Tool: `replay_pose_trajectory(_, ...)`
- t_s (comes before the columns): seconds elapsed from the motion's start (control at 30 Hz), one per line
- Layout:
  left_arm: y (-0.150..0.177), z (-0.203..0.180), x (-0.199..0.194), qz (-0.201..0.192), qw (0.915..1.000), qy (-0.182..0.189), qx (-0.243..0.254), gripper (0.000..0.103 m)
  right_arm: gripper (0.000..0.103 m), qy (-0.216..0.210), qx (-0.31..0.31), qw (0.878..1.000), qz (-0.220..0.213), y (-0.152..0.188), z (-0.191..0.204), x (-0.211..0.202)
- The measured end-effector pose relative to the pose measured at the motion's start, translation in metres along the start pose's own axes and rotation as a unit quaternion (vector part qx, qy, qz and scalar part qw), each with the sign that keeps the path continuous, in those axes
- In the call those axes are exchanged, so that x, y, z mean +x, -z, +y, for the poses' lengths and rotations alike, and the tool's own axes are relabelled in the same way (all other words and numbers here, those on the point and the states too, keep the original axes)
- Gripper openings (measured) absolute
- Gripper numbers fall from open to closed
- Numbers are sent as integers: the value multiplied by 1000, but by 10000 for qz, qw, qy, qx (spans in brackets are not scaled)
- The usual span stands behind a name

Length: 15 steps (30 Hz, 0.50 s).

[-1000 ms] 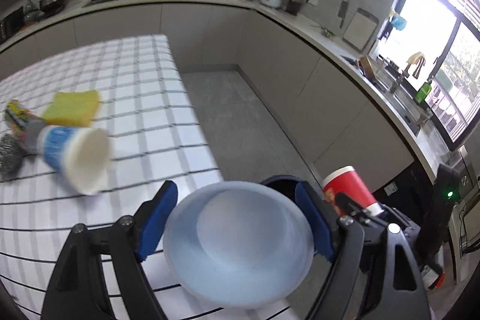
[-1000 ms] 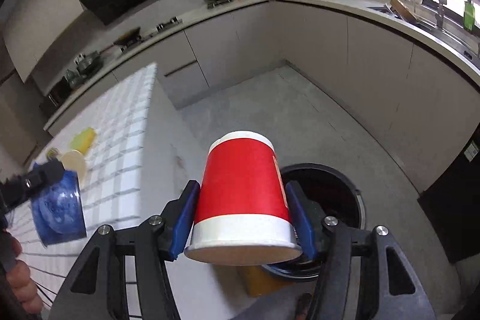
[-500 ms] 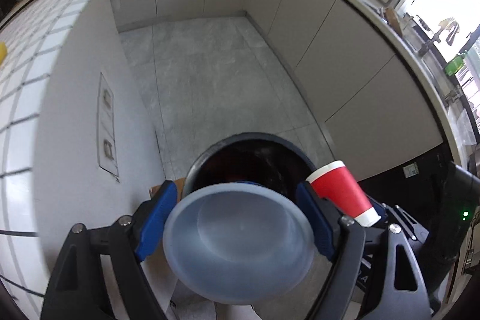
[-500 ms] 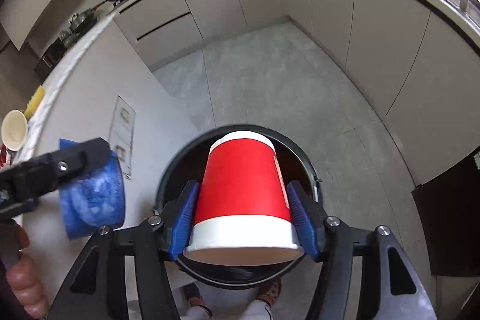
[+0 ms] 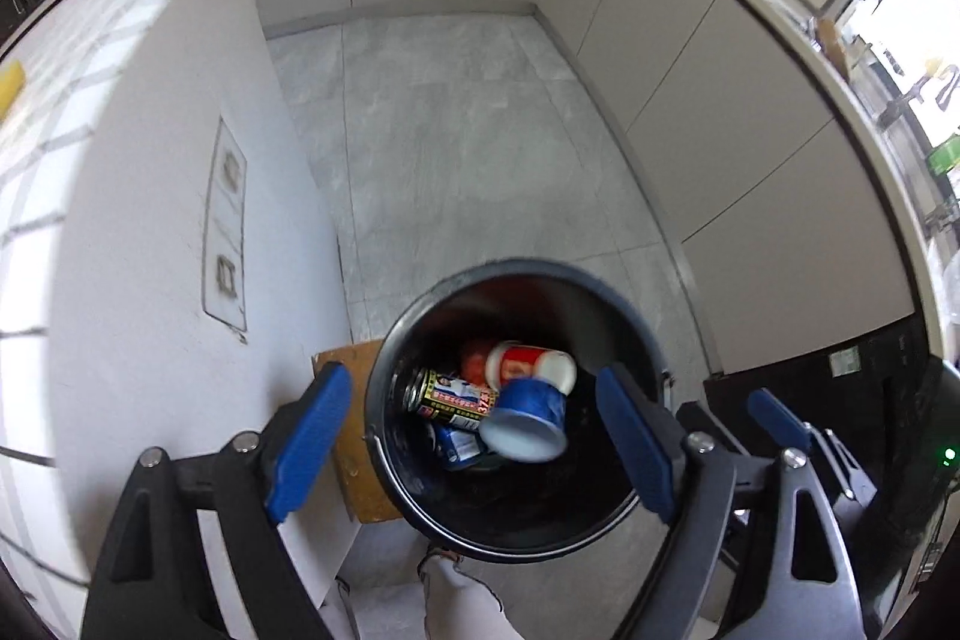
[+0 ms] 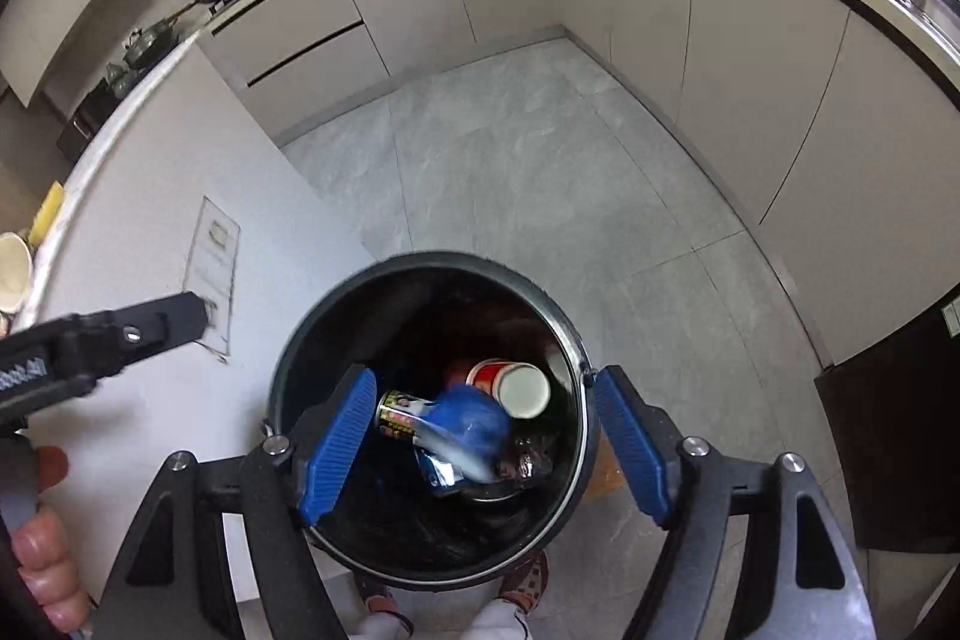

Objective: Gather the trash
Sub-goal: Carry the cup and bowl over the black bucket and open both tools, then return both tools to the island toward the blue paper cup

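Both hand-held grippers gape above the bin (image 5: 414, 328) on grey floor tiles (image 5: 456, 148).

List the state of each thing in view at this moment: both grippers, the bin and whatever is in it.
Left gripper: open, empty, above the bin.
Right gripper: open, empty, above the bin.
Trash bin: lidless, partly filled.
Red cup: in the bin, on its side.
Blue cup: in the bin, tipped, blurred.
Can: in the bin, lying down.

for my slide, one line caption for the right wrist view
Open right claw above the black trash bin, red cup and blue cup inside.
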<state>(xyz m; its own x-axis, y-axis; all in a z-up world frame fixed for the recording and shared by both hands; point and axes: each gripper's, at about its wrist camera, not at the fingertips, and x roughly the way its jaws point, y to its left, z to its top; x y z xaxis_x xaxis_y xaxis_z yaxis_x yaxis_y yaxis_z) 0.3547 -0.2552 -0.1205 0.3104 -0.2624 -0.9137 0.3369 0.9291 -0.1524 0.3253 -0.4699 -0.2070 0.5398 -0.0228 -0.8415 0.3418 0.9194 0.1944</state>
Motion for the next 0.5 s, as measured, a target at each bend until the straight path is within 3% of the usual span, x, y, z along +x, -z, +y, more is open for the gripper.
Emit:
replay_pose_trajectory(0.27,-1,31,-80,-486,9986,217,6,86,77,-110,-197,9988,-442,-13,46,-46)
replay_pose_trajectory(0.5,13,117,-133,-905,9957,-29,-198,87,78,-457,-324,9951,-812,-15,122,-81)
